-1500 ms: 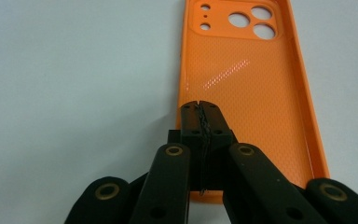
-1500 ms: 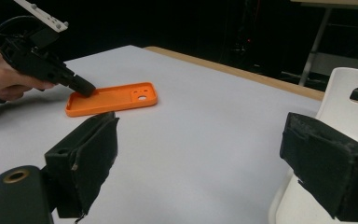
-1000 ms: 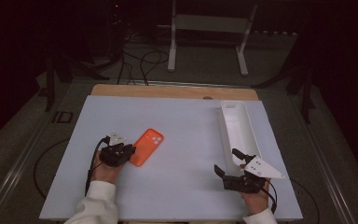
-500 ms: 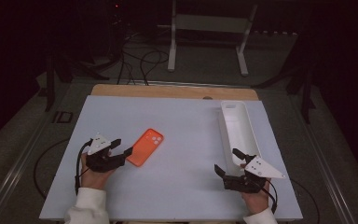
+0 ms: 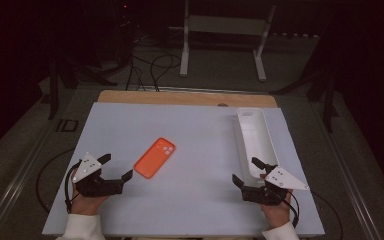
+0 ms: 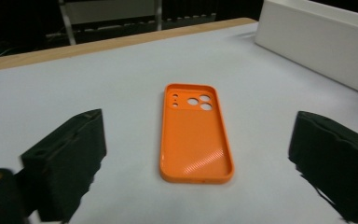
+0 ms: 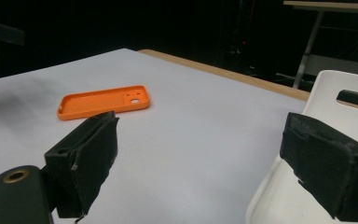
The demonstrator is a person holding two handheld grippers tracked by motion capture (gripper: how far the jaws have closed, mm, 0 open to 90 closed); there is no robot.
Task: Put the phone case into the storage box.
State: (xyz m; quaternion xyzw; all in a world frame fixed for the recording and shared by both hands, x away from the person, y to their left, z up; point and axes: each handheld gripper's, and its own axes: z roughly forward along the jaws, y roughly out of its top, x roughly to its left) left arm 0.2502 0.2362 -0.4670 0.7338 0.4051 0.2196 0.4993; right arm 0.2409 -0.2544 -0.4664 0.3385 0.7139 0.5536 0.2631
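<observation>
An orange phone case (image 5: 154, 157) lies inner side up on the pale mat, left of centre. My left gripper (image 5: 116, 166) sits just left of it, near the front edge. Its jaws have just been opening and now stand wide, with nothing between the pads. In the left gripper view the phone case (image 6: 195, 135) lies flat a little ahead of the left gripper (image 6: 200, 140). My right gripper (image 5: 245, 170) rests open by the near end of a long white tray (image 5: 255, 135). The right gripper view has the right gripper (image 7: 203, 126) empty, the phone case (image 7: 103, 101) far off to the left.
The white tray (image 7: 335, 93) runs along the mat's right side, its near end close to the right jaw. A wooden strip (image 5: 180, 97) borders the far edge of the mat (image 5: 200, 125). Cables and a white stand (image 5: 220, 30) are on the floor beyond.
My left gripper has drawn back from the phone case's left edge toward the front left, and its jaws have spread wide. The case stays where it was. The right gripper has kept still.
</observation>
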